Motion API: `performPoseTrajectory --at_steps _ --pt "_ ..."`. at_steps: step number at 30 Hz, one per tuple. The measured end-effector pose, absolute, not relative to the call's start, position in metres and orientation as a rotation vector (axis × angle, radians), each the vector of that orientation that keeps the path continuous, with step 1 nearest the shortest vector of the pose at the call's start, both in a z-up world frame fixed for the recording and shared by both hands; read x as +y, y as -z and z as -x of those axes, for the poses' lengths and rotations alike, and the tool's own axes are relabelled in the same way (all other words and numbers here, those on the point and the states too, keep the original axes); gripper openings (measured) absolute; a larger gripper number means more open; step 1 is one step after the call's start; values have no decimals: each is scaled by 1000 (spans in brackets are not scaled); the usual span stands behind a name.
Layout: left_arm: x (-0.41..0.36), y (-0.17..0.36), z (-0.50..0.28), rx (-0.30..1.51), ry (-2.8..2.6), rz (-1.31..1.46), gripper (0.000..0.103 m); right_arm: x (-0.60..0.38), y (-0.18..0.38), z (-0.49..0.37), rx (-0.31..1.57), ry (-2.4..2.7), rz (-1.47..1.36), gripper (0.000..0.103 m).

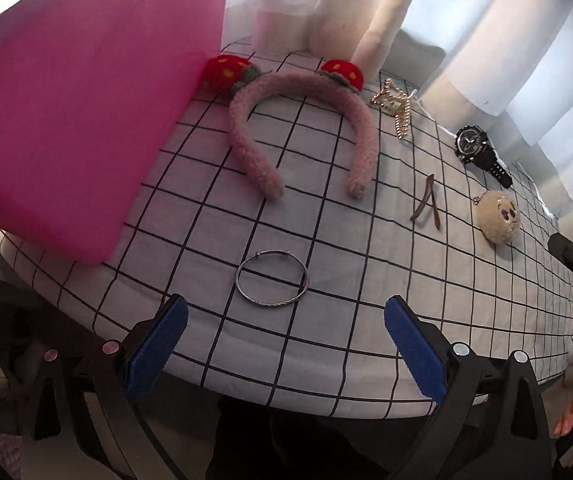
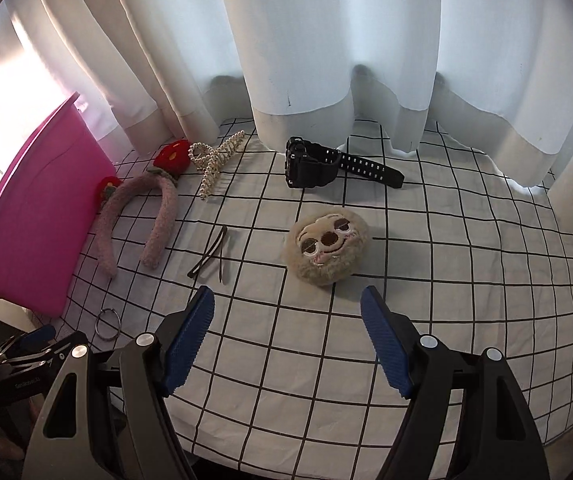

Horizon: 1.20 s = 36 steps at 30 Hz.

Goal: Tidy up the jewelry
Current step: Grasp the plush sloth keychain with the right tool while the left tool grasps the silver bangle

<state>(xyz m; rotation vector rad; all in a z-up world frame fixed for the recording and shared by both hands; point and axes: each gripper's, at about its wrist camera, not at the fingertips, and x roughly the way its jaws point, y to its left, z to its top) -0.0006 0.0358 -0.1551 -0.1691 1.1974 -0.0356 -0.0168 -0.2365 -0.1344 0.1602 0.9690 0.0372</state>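
My left gripper [image 1: 285, 326] hangs fingers apart near the silver bangle [image 1: 272, 282]; my right gripper [image 2: 287, 326], fingers apart, faces the plush charm [image 2: 325, 251].

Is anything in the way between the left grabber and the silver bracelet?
Nothing visible. The left gripper is open, and the silver bracelet lies flat on the checked cloth just ahead of its blue fingers. Only bare cloth shows between them. The pink headband sits farther back.
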Motion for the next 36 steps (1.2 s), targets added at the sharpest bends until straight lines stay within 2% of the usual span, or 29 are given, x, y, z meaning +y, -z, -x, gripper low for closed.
performPoseTrajectory --at_steps 18,26,36 --pt "35 209 -21 1249 -128 124 97 -255 162 -3 1004 -6 -171 72" --pt "29 212 -22 1215 -153 108 98 -254 167 -25 1015 31 -124 72" --pt "32 210 -18 1207 -156 110 98 -246 197 -71 1143 75 -71 72"
